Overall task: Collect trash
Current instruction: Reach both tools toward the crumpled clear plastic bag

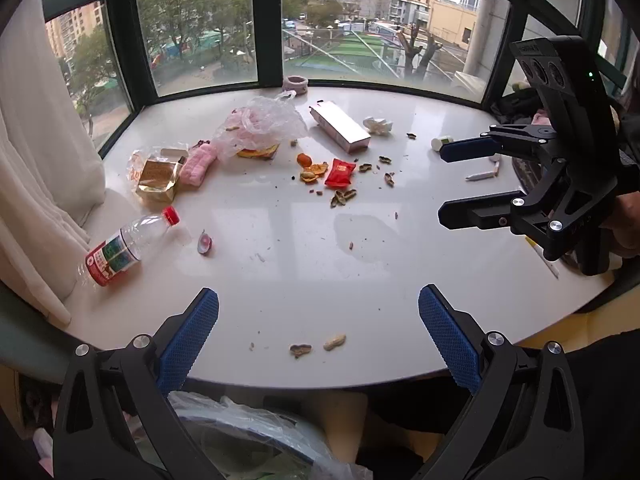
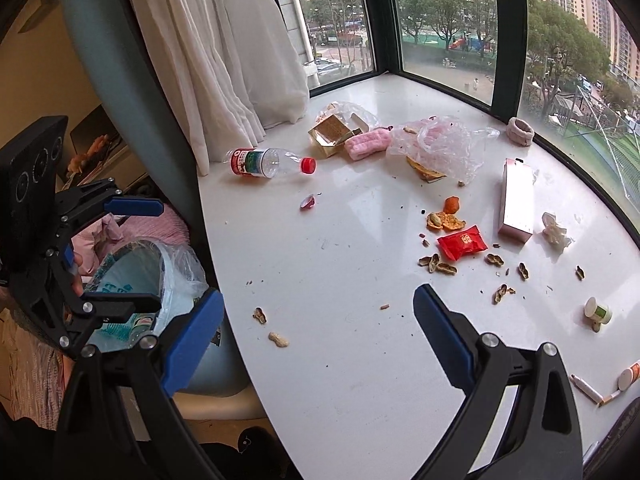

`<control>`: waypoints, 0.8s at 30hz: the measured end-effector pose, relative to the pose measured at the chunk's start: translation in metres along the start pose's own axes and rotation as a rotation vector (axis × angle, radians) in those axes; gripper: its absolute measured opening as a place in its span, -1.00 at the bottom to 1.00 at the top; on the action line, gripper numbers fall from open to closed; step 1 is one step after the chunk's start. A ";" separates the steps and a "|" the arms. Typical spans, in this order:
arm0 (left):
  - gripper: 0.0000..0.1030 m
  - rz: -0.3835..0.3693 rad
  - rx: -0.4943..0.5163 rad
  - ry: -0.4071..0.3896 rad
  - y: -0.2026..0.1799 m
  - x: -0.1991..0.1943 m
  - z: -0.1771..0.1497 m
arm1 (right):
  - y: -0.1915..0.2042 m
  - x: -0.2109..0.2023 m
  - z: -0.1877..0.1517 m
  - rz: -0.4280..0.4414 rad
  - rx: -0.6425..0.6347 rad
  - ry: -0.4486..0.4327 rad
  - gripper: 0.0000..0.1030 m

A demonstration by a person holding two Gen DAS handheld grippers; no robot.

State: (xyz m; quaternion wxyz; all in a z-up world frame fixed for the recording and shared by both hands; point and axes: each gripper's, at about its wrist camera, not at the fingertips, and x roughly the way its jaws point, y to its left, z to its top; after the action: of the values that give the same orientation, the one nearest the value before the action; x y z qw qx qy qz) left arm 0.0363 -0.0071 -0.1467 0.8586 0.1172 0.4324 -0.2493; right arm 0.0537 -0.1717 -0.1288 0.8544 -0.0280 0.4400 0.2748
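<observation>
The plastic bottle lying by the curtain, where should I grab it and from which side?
Grip the bottle across its labelled middle, coming from above with the left gripper, fingers either side of its length. It lies flat on the table, cap toward the litter, curtain close behind.

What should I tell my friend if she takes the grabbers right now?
Left hand-held gripper: open, empty, near the table's front edge, above the lined bin.
Right hand-held gripper: open, empty, over the table's right side.
Still on the table: plastic bottle lying by the curtain, gold box, pink packet, clear bag, long pink box, orange peel, red wrapper, crumpled tissue, peanut shells, one whole peanut near the front edge.
Done: cannot tell; bin contents unclear.
Left: nearly everything.
</observation>
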 end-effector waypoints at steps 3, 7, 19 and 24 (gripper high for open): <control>0.88 -0.005 0.010 -0.007 0.000 0.006 0.012 | -0.010 0.000 0.005 -0.012 0.015 -0.008 0.80; 0.88 -0.014 0.021 -0.010 -0.001 0.016 0.025 | -0.023 0.000 0.010 -0.029 0.048 -0.024 0.80; 0.88 -0.022 0.055 0.003 0.010 0.046 0.061 | -0.065 0.003 0.026 -0.068 0.150 -0.051 0.80; 0.89 -0.010 0.075 0.009 0.027 0.066 0.087 | -0.088 0.013 0.040 -0.077 0.179 -0.056 0.80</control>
State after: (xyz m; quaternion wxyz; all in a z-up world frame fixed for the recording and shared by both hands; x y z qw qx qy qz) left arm 0.1432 -0.0415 -0.1475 0.8504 0.1481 0.4272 -0.2691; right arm 0.1331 -0.2291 -0.1314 0.8755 0.0391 0.4372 0.2020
